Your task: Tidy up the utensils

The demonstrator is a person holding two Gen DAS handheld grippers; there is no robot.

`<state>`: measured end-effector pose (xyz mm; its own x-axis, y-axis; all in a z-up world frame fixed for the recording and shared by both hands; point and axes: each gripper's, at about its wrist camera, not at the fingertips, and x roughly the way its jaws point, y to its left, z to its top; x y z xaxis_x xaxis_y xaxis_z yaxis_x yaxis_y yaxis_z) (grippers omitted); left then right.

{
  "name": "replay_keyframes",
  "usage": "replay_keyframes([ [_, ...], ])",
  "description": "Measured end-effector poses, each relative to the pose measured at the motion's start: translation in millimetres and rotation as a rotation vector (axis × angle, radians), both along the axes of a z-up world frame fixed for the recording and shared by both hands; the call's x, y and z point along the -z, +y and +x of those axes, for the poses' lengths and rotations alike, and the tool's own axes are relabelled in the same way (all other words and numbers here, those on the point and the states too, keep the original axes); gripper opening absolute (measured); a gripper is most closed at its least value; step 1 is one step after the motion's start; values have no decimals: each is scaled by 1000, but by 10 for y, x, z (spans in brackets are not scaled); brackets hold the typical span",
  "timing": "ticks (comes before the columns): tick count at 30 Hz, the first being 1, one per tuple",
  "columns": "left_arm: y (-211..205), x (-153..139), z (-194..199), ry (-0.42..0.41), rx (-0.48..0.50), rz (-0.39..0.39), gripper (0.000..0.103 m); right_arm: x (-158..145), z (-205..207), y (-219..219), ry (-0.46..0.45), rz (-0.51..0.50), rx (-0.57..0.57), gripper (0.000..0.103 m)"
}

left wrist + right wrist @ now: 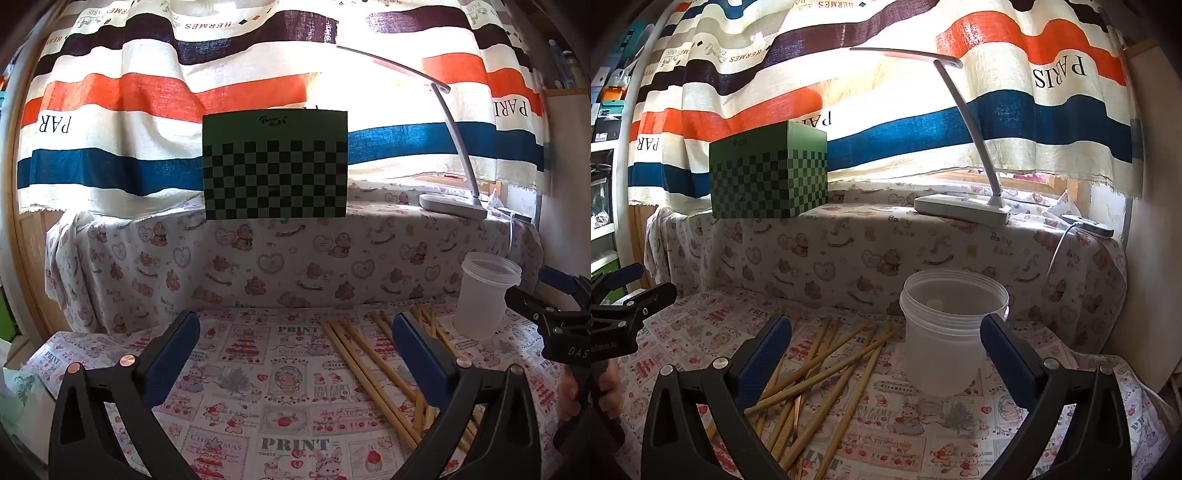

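Observation:
Several wooden chopsticks lie crossed in a loose heap on the printed tablecloth. In the right wrist view the same chopsticks spread out left of a translucent plastic cup, which stands upright and looks empty. The cup shows at the right of the left wrist view. My left gripper is open above the cloth, with the heap under its right finger. My right gripper is open too, nothing between its fingers, the cup just ahead by its right finger. Each gripper shows at the edge of the other's view.
A cloth-covered ledge rises behind the table. On it stand a green checkered box and a white desk lamp. A striped curtain hangs behind. A white cable drops down the ledge at the right.

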<state>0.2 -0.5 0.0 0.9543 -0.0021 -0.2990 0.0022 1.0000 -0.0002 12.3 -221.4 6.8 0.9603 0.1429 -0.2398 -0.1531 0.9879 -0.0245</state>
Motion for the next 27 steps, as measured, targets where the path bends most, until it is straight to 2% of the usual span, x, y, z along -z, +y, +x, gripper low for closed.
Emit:
replay_keyframes([
  [7,-34,-9,-16,-6,-3,16,103,5,8,9,-2,-14,-3,103],
  [8,53,8,-33,-9,-5,-19,103,5,7,8,-2,-13,-2,103],
  [13,52,-6,-22,-18,-34,2,103,-10,8,13,-2,-14,0,103],
  [16,62,6,26,4,1,-11,103,11,10,-3,-2,-13,-7,103],
  [19,33,-12,-31,-18,-17,2,103,6,9,-7,-1,-14,-1,103],
  [23,37,-3,4,6,-13,-5,103,4,13,2,2,-14,1,103],
  [27,27,-13,0,-5,-3,1,103,2,13,4,5,-15,2,103],
])
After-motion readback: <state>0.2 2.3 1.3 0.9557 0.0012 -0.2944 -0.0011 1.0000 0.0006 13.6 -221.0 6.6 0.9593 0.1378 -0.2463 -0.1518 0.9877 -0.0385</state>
